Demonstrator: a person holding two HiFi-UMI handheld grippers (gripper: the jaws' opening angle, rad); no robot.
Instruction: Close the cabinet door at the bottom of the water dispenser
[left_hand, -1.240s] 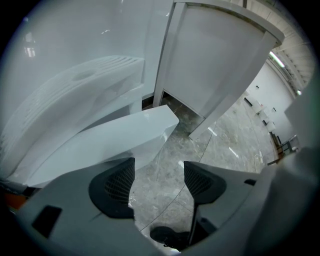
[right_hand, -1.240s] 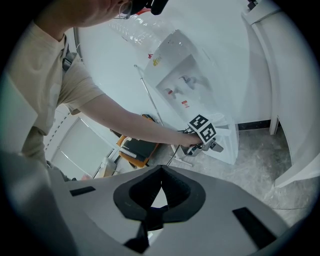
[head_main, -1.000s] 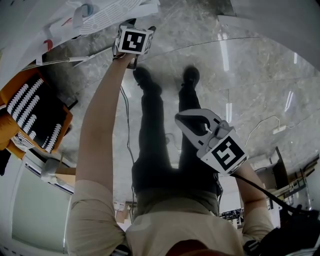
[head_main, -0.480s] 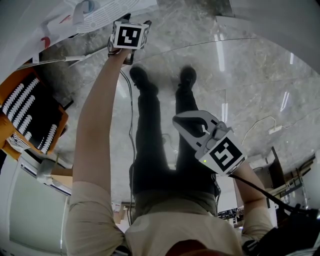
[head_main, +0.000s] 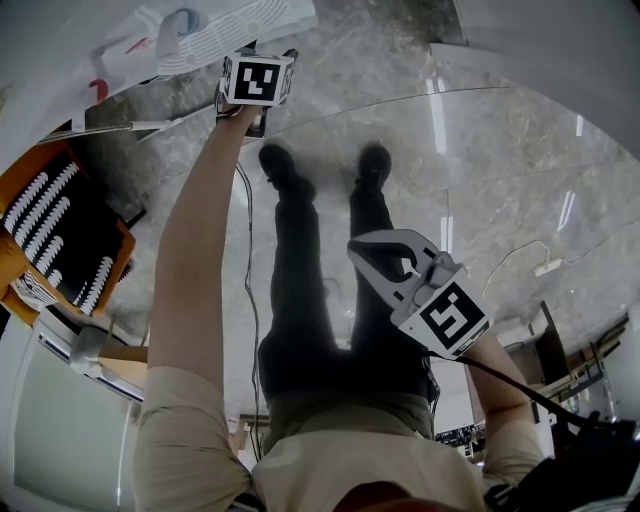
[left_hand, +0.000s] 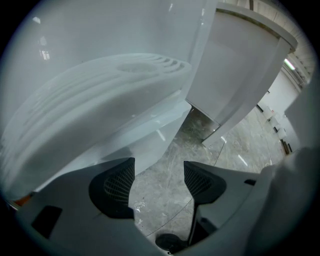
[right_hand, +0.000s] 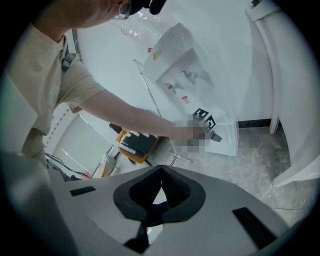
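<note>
Lying at the far left of the head view is an orange-and-black case with rows of white ribs (head_main: 60, 235). In the upper left of that frame stands the tall white plastic water dispenser (head_main: 190, 35), its slotted tray on top, and a straight bare arm reaches to its foot. The left tongs (left_hand: 158, 172) have their jaws well apart, with only grey marble floor (left_hand: 165, 205) between them. In the right gripper view, the dispenser's white bottom cabinet door (right_hand: 226, 140) sits mid-frame with the left tongs against it; whether it is shut I cannot tell. Right of centre in the head view, the right tongs (head_main: 385, 262) hover over black trousers (head_main: 300, 300), jaws pressed together, empty.
</note>
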